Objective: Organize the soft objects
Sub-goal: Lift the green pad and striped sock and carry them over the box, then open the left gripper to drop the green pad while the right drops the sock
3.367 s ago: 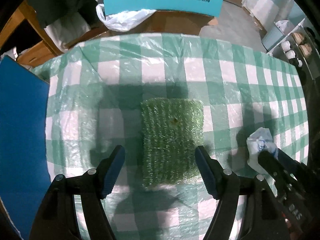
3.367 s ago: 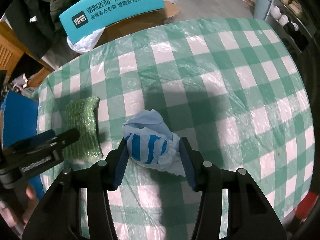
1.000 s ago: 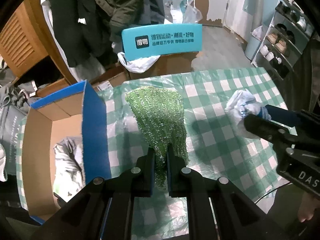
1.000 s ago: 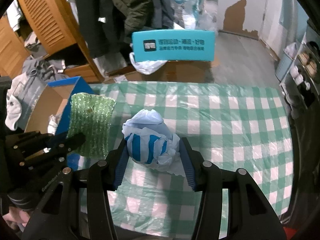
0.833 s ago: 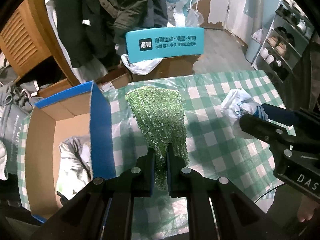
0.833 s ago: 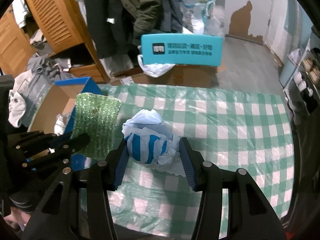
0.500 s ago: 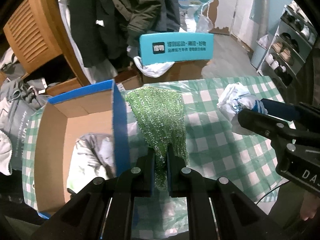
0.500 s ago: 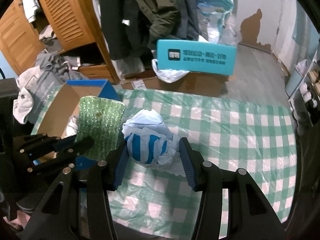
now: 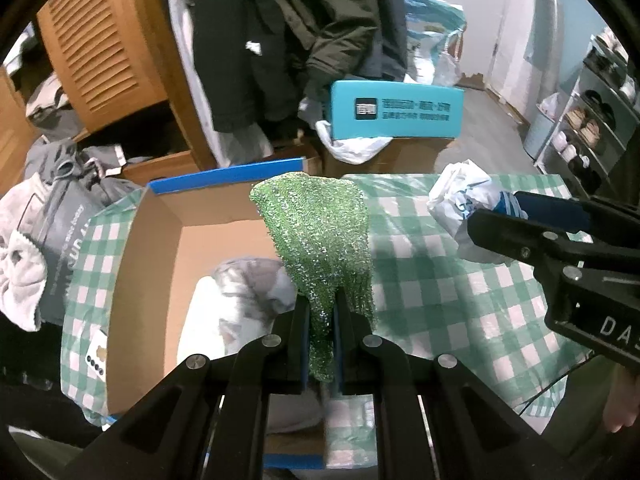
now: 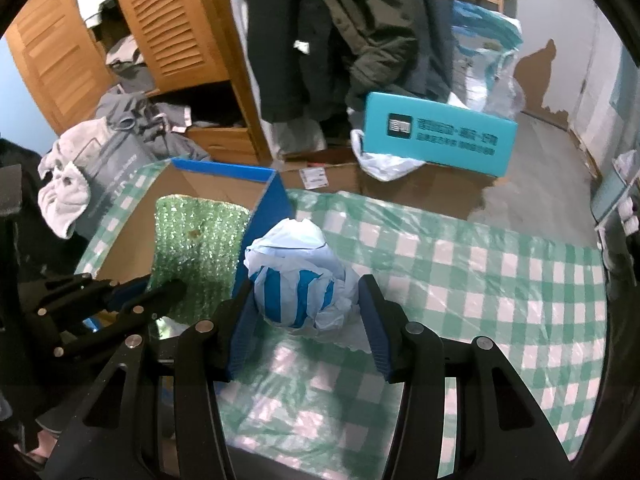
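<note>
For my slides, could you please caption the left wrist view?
Left gripper lifts a glittery green cloth beside an open cardboard box.

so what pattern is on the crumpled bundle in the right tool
Blue and white stripes on the crumpled bundle, clearest in the right wrist view.

Beyond the far edge of the surface, a teal box [image 9: 394, 110] with printed text sits on a brown carton [image 10: 436, 188]. Dark coats [image 10: 360, 36] hang beside a louvred wooden wardrobe [image 9: 100, 52]. Shoes fill a shelf rack [image 9: 596, 120].
</note>
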